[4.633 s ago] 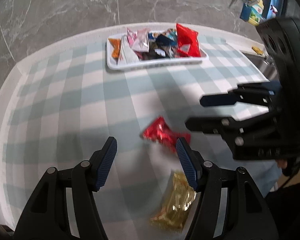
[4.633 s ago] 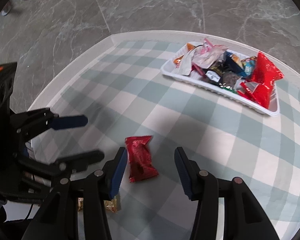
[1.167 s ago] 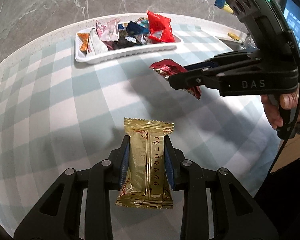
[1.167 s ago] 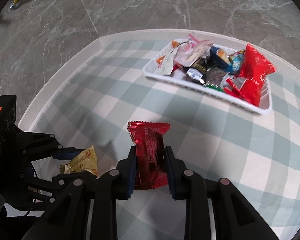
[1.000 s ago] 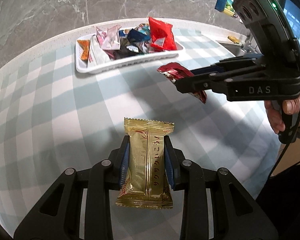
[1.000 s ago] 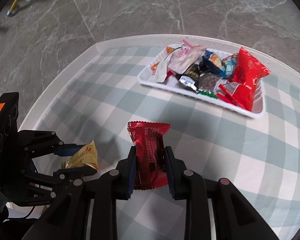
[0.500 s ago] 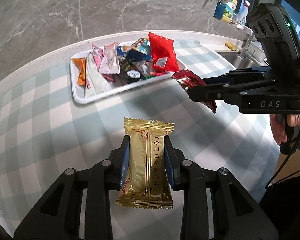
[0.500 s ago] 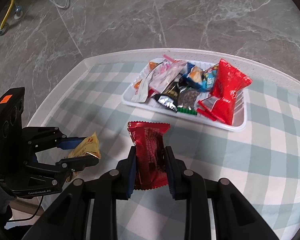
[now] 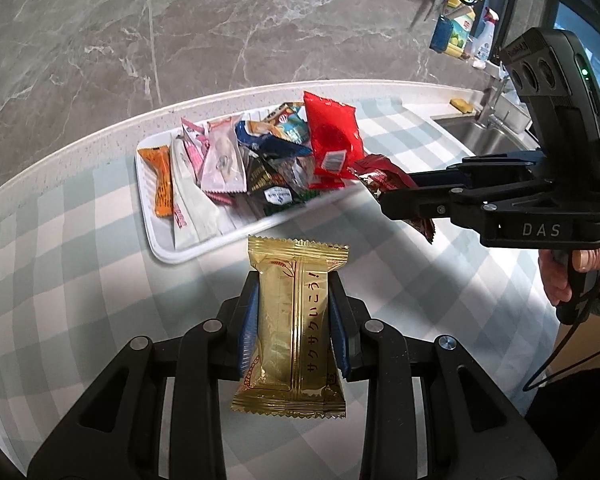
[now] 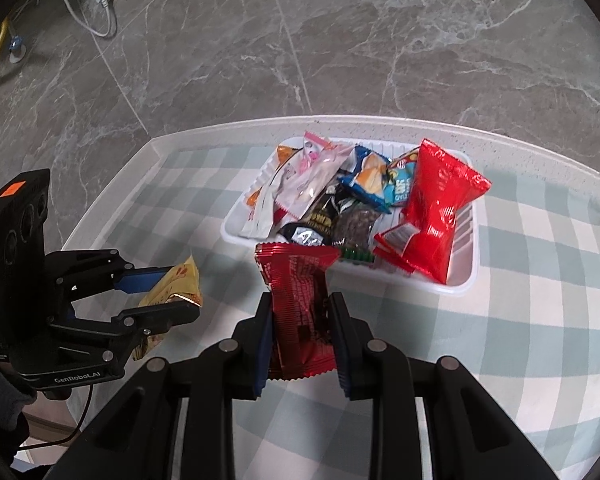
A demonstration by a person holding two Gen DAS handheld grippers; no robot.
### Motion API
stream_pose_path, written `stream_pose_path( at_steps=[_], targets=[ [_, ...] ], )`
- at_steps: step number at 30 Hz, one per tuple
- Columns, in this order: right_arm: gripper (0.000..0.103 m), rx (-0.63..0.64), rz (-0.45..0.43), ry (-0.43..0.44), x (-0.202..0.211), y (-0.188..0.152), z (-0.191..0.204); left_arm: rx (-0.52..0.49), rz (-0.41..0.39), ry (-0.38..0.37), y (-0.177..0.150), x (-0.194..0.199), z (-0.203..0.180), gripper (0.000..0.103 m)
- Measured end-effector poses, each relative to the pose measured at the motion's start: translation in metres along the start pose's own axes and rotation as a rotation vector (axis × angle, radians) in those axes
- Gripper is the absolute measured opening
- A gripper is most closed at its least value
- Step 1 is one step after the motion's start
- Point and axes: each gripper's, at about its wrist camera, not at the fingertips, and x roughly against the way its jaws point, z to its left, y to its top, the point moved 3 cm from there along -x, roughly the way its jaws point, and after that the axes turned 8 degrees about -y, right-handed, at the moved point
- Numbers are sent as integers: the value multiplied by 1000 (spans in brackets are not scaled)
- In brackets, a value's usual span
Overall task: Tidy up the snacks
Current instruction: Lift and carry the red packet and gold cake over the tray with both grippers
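Your left gripper (image 9: 294, 322) pinched the gold wafer pack (image 9: 291, 330) and your right gripper (image 10: 300, 338) pinched the dark red pack (image 10: 298, 312), both held above the checked tablecloth (image 10: 540, 320). The white tray (image 10: 466, 280) lay at twelve o'clock, just beyond both packs. I judged it best to release over its free right end, past the big red bag (image 10: 440, 216), well inside the counter's curved edge (image 10: 220, 128) at twelve.

A gold foil snack packet (image 9: 294, 328) with Japanese lettering is held lengthwise above the checked tablecloth. A dark red crinkled snack packet (image 10: 300, 312) is held upright beside it, nearer the tray. The white ribbed tray (image 10: 466, 240) at the table's far edge is heaped with assorted snack packets, a bright red bag (image 10: 440, 208) at one end.
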Motion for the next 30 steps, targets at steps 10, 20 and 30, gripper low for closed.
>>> stream_pose_path(
  at_steps=[10,20,30],
  targets=[
    [29,-19,-12,-14,-10,23,-8,25,-26,-2,27,-8,20,29],
    [29,-35,-28,-47,-23,49,-24,56,-54,16,63,-19,51,29],
    [29,-71,-29,-70,-44,76,-44,79,-74,21,97,-35,75,29]
  ],
)
